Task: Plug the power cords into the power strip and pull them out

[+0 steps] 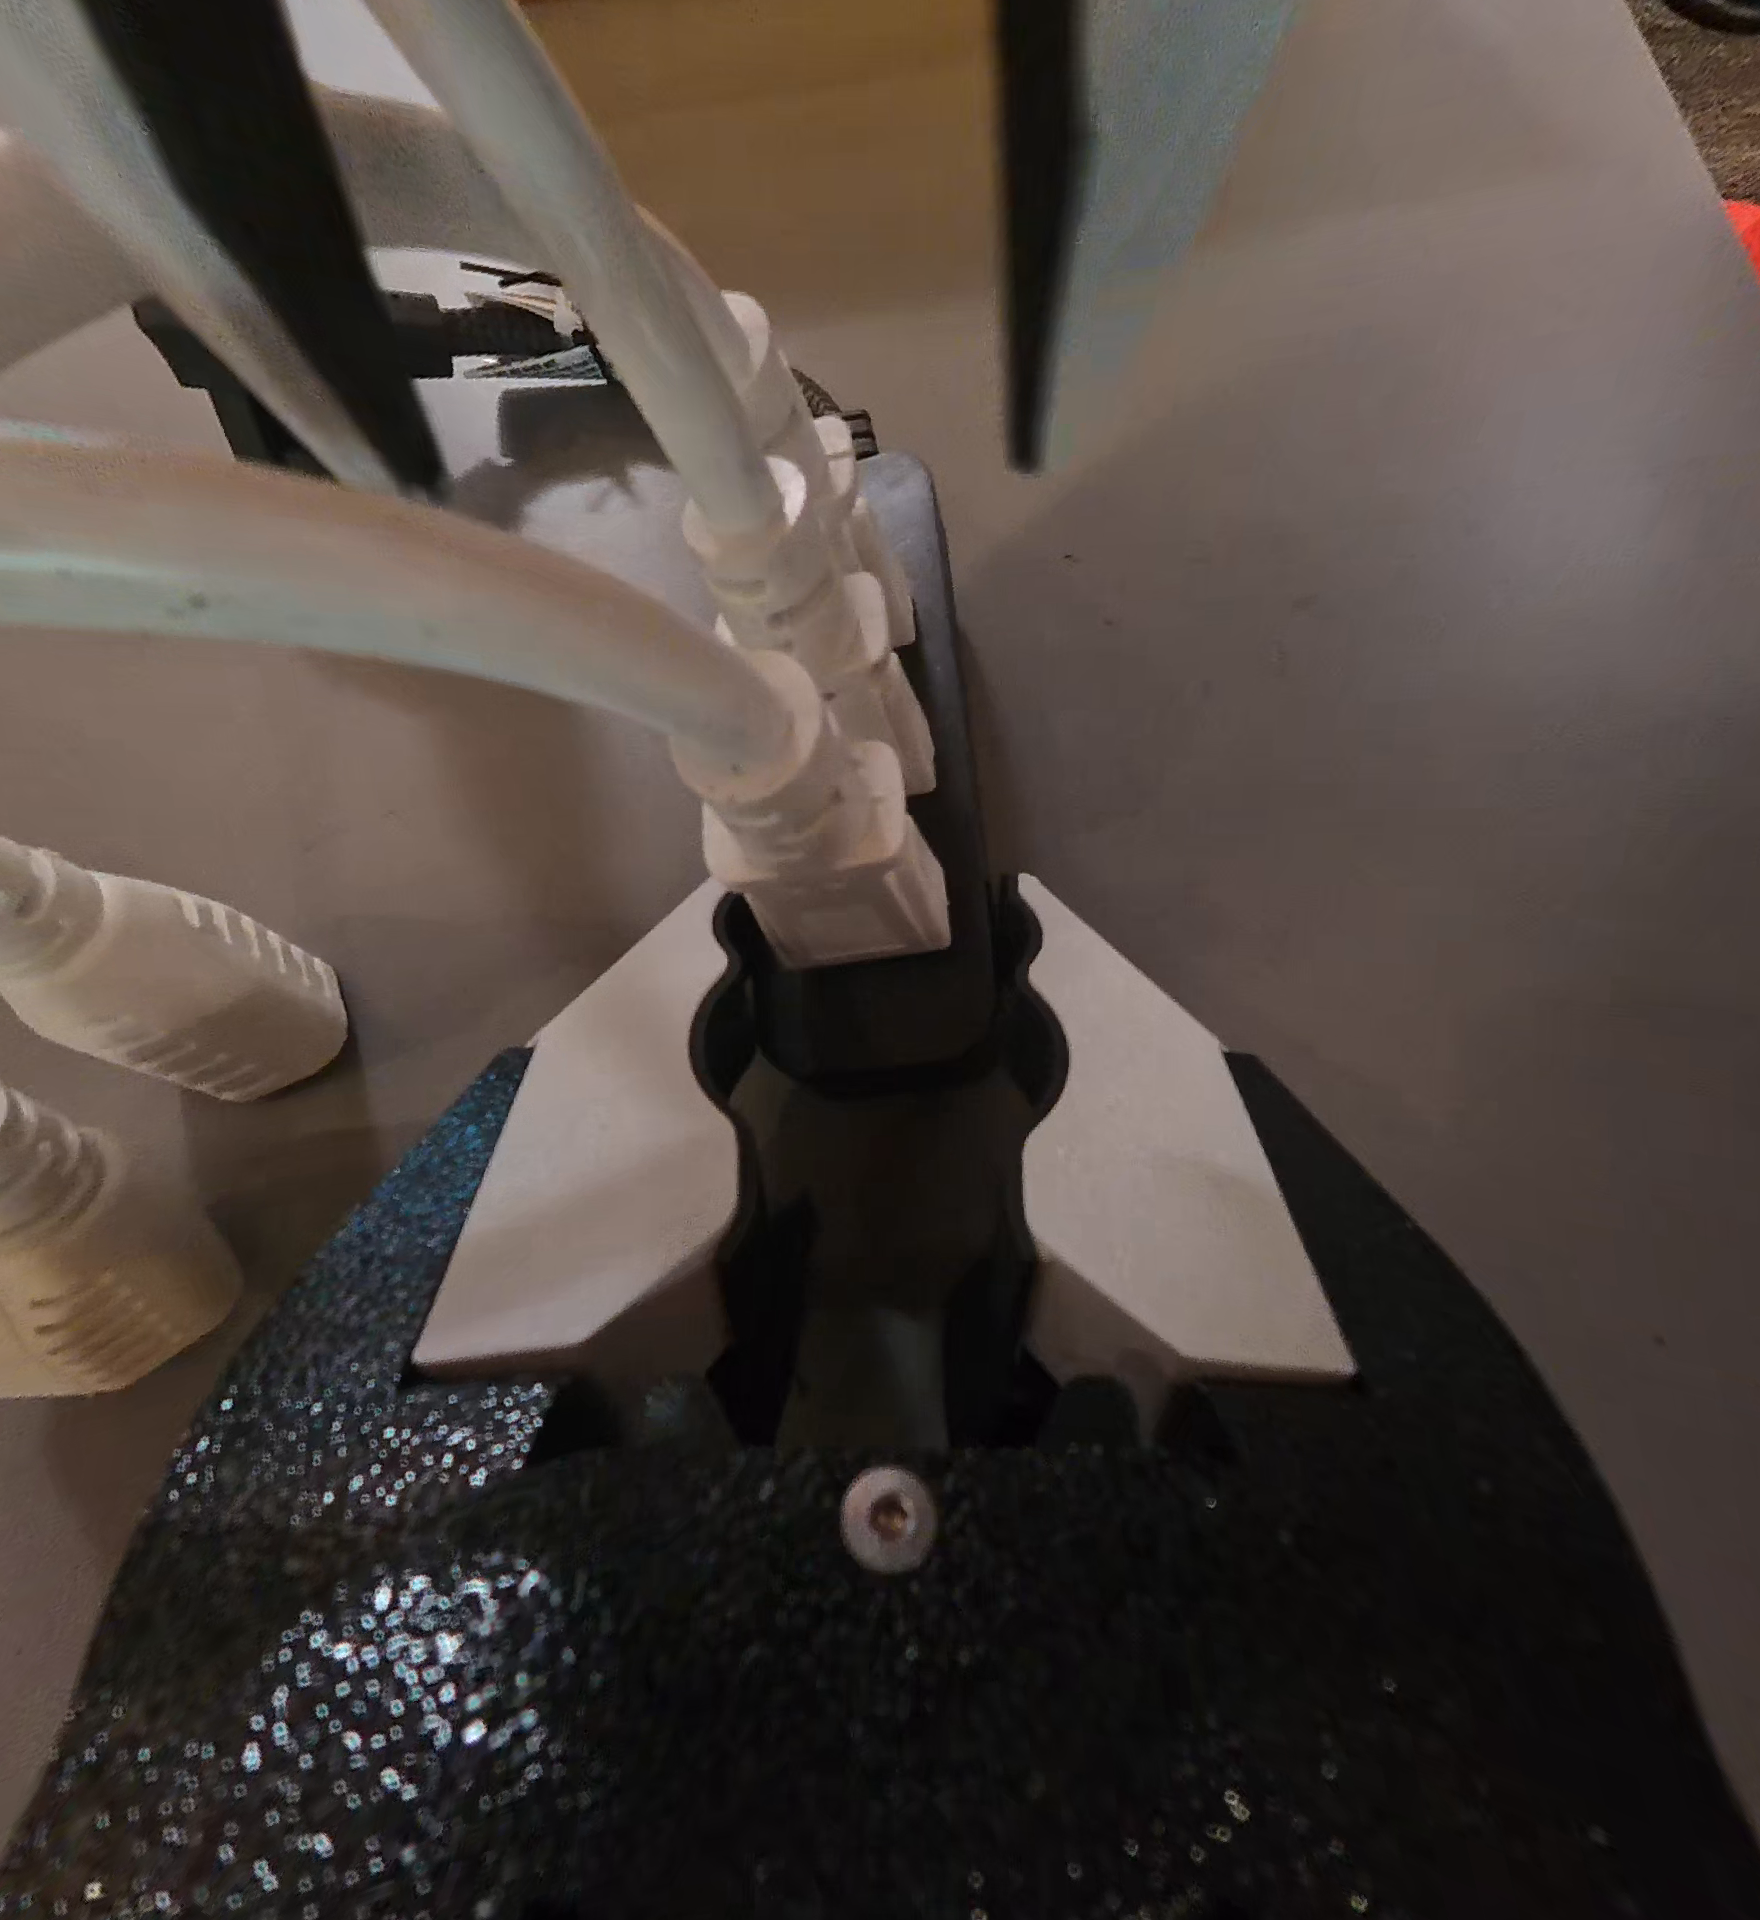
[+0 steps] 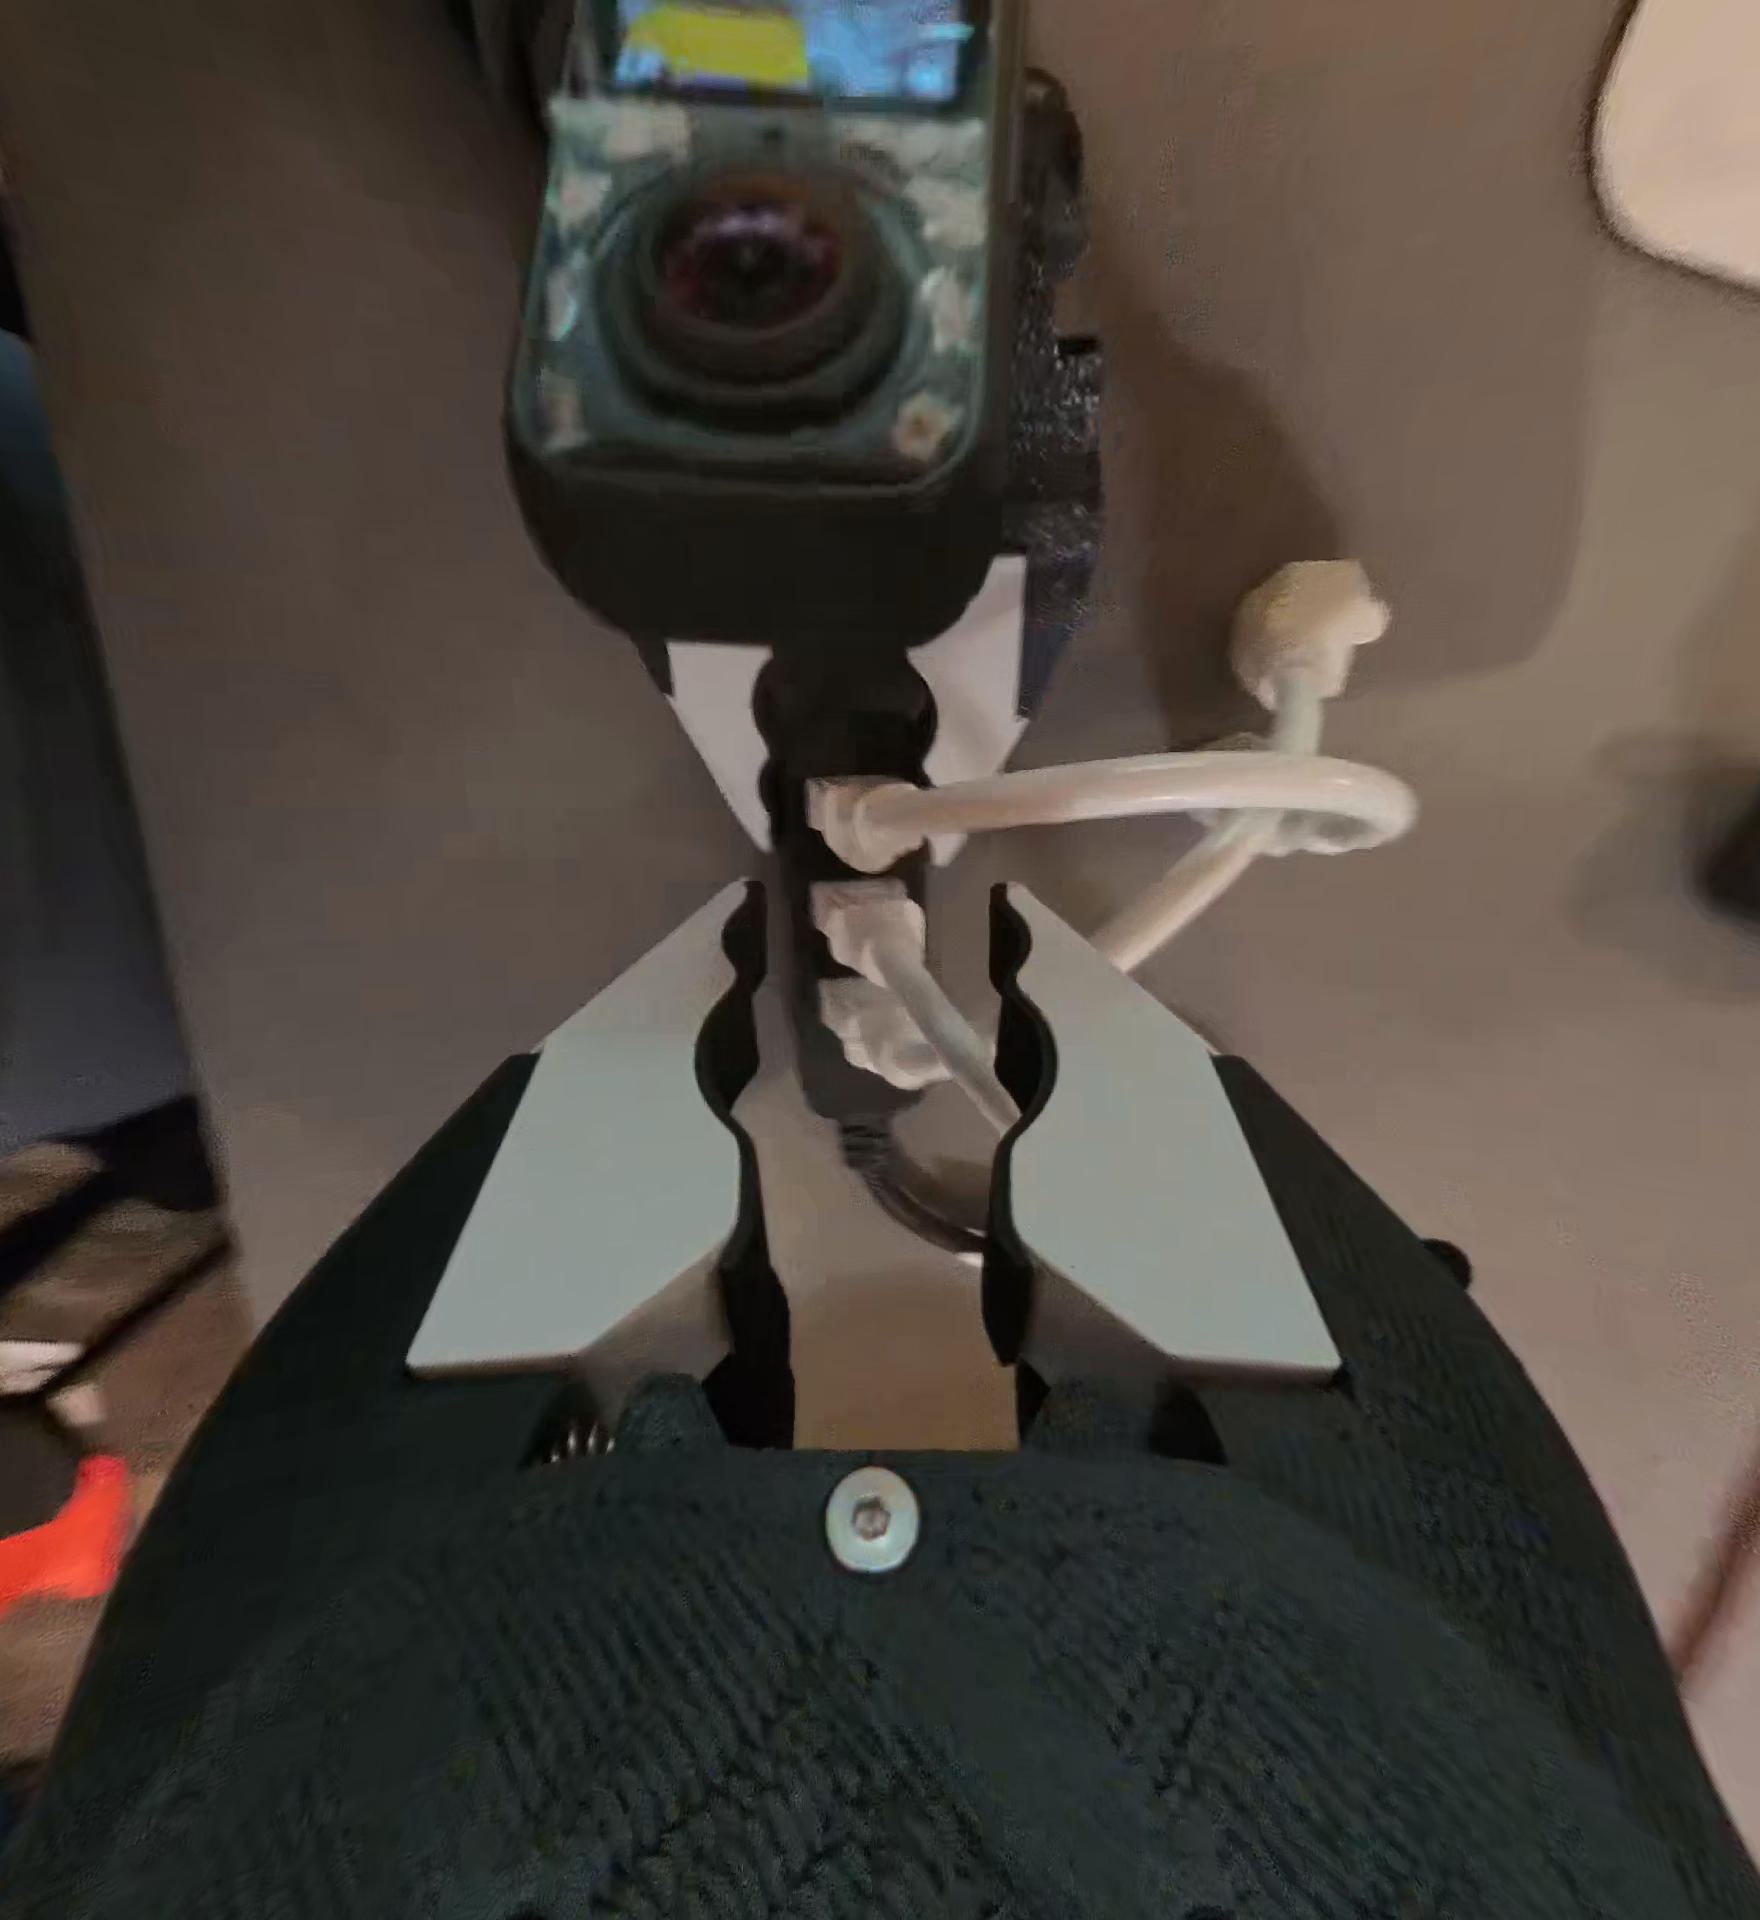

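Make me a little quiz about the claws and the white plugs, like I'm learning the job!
1. True or false: the right claw is shut on a white plug.
2. What does the left claw clamp? A) the black power strip B) a loose cord C) nothing
3. Fill in: in the left wrist view, ___ loose plugs lie left of the strip.

Key: 1 false, it is open. 2 A. 3 two.

Dim warm indoor light, soft shadows, fisheye-bent edges, blurred foreground cords and corners
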`<state>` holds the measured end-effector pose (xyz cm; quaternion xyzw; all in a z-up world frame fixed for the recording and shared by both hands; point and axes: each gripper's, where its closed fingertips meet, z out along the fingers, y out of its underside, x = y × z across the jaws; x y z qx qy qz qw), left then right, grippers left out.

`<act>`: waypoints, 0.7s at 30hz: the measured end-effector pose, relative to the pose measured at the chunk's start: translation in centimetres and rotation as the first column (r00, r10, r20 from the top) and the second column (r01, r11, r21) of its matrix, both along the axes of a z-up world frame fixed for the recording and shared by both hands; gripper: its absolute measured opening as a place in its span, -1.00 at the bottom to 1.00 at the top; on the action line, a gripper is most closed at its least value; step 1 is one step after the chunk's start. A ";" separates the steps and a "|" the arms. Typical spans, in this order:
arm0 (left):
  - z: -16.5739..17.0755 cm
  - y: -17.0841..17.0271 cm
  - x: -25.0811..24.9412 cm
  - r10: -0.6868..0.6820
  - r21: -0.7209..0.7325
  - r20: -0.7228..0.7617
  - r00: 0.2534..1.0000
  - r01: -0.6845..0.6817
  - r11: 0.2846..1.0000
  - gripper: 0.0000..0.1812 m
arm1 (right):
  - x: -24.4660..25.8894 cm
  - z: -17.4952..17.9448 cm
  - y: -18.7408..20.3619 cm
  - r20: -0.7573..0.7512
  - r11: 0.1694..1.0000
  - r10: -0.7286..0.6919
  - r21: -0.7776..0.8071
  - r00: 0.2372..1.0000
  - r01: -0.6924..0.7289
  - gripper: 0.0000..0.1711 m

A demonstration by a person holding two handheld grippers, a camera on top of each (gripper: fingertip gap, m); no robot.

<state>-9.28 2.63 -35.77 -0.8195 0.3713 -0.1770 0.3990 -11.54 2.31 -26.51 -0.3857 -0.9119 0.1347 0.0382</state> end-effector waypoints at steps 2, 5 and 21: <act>0.0 0.0 0.0 -0.001 0.003 -0.002 1.000 0.001 1.000 -0.50 | -0.2 -0.6 -0.6 0.052 0.997 -0.043 -0.063 0.998 0.046 -0.52; 0.0 0.0 0.0 -0.001 0.005 -0.004 1.000 0.001 1.000 -0.50 | -0.6 -1.1 -0.5 0.067 0.998 -0.059 -0.031 0.996 0.061 -0.63; 0.1 0.5 -0.7 0.051 0.004 0.004 0.999 -0.051 0.999 -0.51 | -1.7 -0.9 -1.3 0.034 0.984 -0.134 -0.115 0.990 0.137 -0.88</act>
